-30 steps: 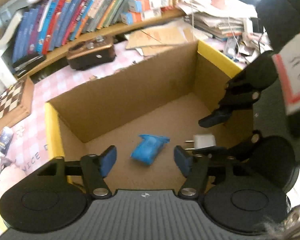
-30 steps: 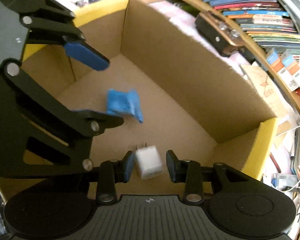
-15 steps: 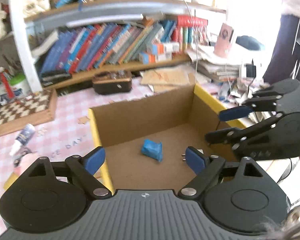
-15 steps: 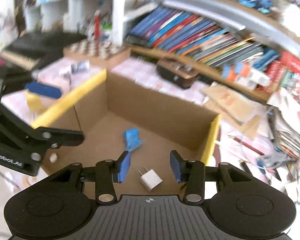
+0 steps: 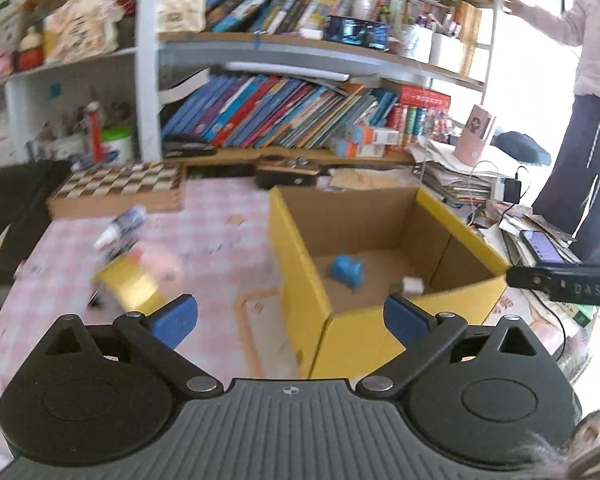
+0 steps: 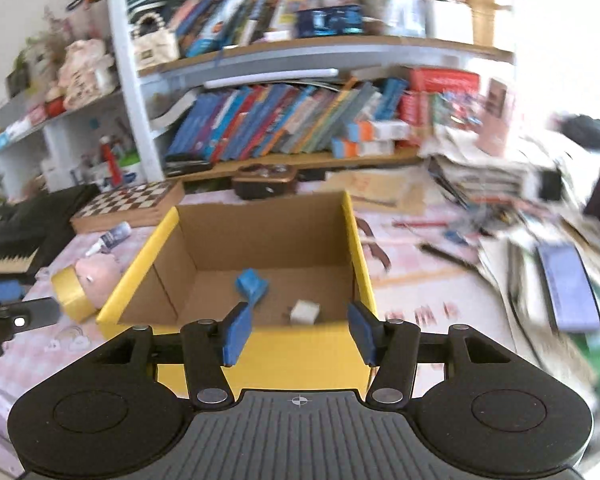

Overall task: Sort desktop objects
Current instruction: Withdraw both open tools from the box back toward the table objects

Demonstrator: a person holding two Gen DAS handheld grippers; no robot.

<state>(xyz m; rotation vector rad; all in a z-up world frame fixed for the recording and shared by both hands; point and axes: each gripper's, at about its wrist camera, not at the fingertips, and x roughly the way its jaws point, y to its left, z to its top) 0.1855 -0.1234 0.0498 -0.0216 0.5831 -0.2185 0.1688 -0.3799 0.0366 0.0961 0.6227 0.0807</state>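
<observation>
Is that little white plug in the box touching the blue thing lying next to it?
Apart. In the right wrist view, bare cardboard floor shows between the blue packet and the white plug inside the box; the left wrist view shows the same gap.

I am in a lived-in home study. At my twelve o'clock a white bookshelf (image 6: 132, 92) sags with leaning children's books (image 6: 268, 120) and knick-knacks. The table wears a pink checked tablecloth (image 5: 212, 216); a wooden chessboard (image 6: 132, 200) lies at eleven o'clock, a keyboard (image 6: 16, 240) at nine. Stacked papers (image 5: 456, 176) pile up at two o'clock, beside a person in a pale jacket (image 5: 592, 40).
</observation>
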